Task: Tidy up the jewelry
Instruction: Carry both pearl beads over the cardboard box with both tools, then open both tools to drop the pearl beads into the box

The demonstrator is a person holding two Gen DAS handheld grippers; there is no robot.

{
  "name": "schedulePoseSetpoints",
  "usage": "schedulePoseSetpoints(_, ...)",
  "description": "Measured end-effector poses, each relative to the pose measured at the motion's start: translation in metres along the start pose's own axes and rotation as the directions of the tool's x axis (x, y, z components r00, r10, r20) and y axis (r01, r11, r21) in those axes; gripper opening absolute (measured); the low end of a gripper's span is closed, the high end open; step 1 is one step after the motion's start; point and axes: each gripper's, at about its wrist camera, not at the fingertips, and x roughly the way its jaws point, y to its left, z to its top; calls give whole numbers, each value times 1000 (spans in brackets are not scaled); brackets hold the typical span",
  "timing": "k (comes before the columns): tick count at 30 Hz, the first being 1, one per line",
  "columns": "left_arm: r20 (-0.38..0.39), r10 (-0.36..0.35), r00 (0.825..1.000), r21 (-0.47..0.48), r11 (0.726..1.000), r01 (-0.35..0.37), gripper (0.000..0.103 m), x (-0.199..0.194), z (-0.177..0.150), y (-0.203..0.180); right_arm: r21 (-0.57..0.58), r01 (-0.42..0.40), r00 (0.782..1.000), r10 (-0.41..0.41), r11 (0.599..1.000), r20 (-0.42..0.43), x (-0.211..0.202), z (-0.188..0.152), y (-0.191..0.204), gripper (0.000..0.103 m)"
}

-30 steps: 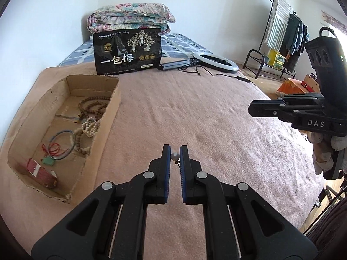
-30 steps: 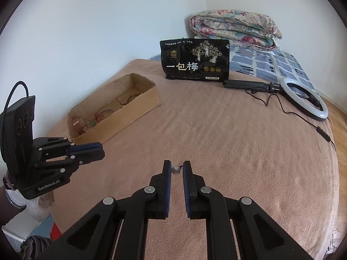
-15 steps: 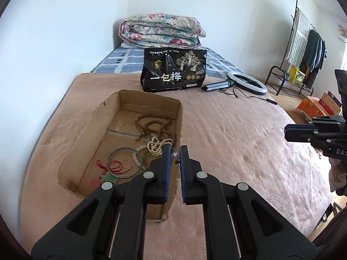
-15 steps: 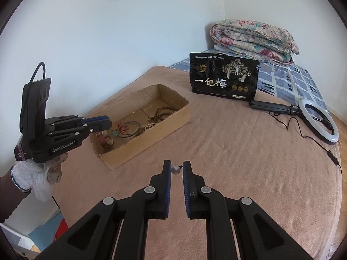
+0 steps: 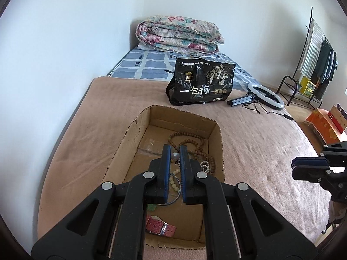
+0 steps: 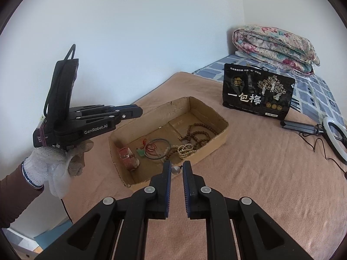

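Left wrist view: left gripper (image 5: 175,156), holding pearl (image 5: 174,156), now above box (image 5: 132,134)

White walls (image 5: 65,43), bed under tan blanket (image 5: 260,134), folded floral quilt (image 5: 180,34), clothes rack (image 5: 312,60) by wall.

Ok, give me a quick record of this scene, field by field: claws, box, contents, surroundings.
Left claw: shut on pearl bead, above cardboard box
Right claw: shut on other pearl bead, near box's long wall
Box contents: brown bead strands, pearl bracelet, bangle, red-strap watch, green pendant
Surface: tan blanket
Behind: black snack bag, ring light, folded quilt
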Motion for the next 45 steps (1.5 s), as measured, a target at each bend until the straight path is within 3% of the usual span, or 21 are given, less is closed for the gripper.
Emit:
schedulePoseSetpoints(25,-26,-4,1000,-9,1000,4,6,31,10,11,-20,23,998,-24,1000,-66,69,25,23,8)
schedulePoseSetpoints(41,-31,-4,999,-17,1000,4,6,35,9,15,-10,18,997,-19,1000,-70,82,28,25,10)
schedulePoseSetpoints(45,-27,0,1000,-18,1000,0,6,36,8,16,-9,15,998,-16,1000,-58,79,28,25,25)
